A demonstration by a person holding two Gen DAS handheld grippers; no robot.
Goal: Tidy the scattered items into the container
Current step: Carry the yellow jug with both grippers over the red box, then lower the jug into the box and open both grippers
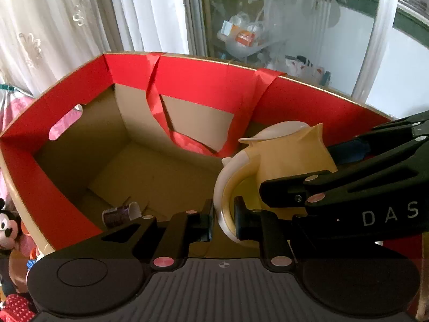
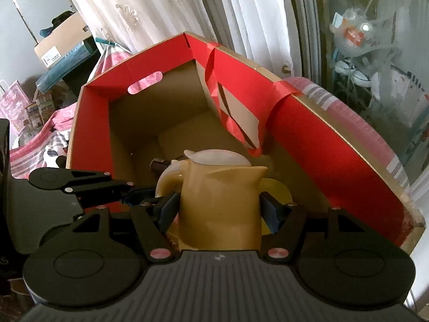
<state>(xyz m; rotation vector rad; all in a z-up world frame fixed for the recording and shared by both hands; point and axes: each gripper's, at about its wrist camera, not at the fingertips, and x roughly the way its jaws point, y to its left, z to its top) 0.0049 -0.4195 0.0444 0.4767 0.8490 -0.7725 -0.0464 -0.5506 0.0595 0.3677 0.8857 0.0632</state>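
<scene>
A yellow jug with a white lid (image 1: 284, 150) hangs over the open cardboard box with a red inner rim (image 1: 187, 72). My left gripper (image 1: 224, 218) is shut on the jug's white handle (image 1: 222, 187). My right gripper (image 2: 219, 206) is shut on the jug's body (image 2: 219, 204), and its arm reaches in from the right in the left wrist view (image 1: 348, 187). The left gripper shows at the left in the right wrist view (image 2: 139, 196). A dark patterned paper cup (image 1: 120, 214) lies on its side on the box floor.
A red ribbon (image 1: 161, 107) hangs down the box's far wall. A hand hole (image 1: 65, 124) is cut in its left wall. White curtains (image 1: 53, 26) and a glass door (image 1: 295, 26) stand behind. A Minnie Mouse plush (image 1: 8, 228) sits outside at the left.
</scene>
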